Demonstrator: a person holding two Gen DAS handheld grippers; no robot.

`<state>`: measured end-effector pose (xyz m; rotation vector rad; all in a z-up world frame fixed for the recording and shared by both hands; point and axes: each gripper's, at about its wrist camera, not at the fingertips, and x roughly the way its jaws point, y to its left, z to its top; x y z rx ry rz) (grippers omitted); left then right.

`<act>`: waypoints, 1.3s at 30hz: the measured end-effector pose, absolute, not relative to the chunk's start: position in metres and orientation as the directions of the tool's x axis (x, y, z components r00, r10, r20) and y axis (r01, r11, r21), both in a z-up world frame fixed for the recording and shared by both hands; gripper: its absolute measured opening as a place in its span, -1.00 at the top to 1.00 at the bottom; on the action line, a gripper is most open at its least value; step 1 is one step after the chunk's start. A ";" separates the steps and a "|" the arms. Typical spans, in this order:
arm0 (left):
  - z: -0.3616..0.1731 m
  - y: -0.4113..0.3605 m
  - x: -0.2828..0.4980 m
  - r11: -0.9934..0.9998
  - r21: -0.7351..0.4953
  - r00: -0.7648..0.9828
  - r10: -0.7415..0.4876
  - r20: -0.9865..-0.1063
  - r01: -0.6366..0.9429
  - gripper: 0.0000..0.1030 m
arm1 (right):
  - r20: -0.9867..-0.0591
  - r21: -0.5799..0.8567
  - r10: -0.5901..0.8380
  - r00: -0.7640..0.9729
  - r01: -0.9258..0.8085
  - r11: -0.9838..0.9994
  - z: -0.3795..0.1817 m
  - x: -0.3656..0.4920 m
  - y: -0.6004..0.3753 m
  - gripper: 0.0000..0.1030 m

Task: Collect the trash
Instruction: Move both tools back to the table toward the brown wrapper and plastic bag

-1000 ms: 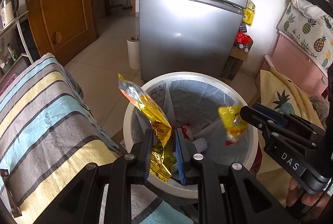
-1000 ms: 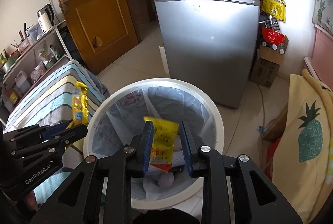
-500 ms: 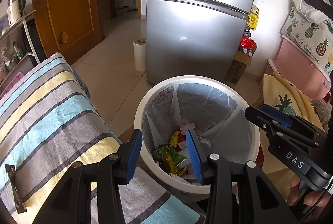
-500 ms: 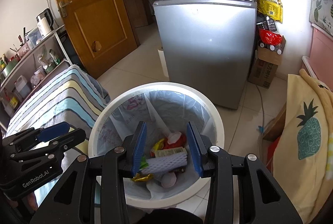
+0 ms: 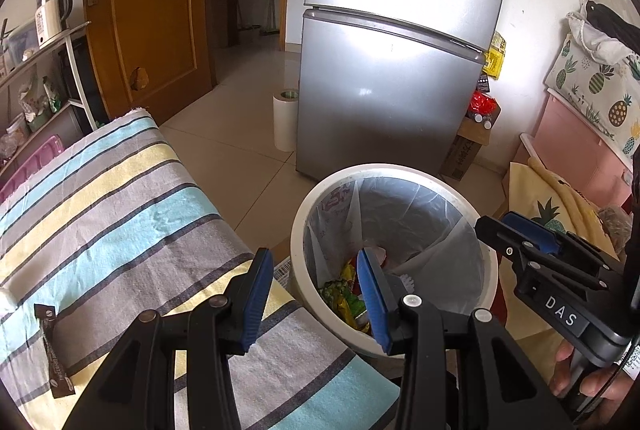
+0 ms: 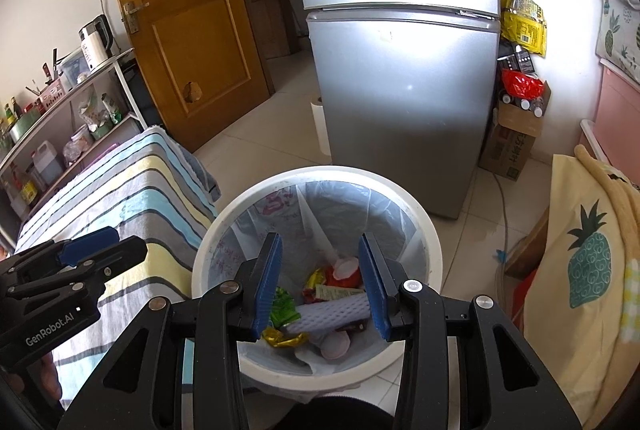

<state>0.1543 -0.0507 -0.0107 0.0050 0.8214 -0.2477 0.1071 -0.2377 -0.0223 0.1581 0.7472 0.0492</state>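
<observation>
Grippers: our left gripper [image 5: 316, 294] and right gripper [image 6: 320, 282] gape, holding nothing, above the bin [image 6: 420, 230].
Next: we fetch the sachet [image 5: 54, 354].

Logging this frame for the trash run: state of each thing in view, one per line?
left gripper: open, empty
right gripper: open, empty, above the bin
trash bin: uncovered, bag-lined, wrappers inside
fridge: both doors shut
wooden door: open
brown sachet: lying flat on the striped cloth
</observation>
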 end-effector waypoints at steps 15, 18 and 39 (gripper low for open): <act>0.009 0.000 0.133 0.986 -0.092 0.708 -0.166 -0.686 0.143 0.15 | -0.643 0.151 0.144 0.752 -0.059 0.987 -0.003 0.098 -0.203 0.17; 0.011 0.014 0.127 0.989 -0.087 0.716 -0.146 -0.683 0.118 0.15 | -0.635 0.158 0.164 0.755 -0.081 0.984 0.000 0.096 -0.193 0.04; 0.014 0.159 0.087 0.982 -0.114 0.742 0.034 -0.669 -0.148 0.15 | -0.628 0.138 0.323 0.708 -0.307 0.942 0.003 0.101 -0.071 -0.01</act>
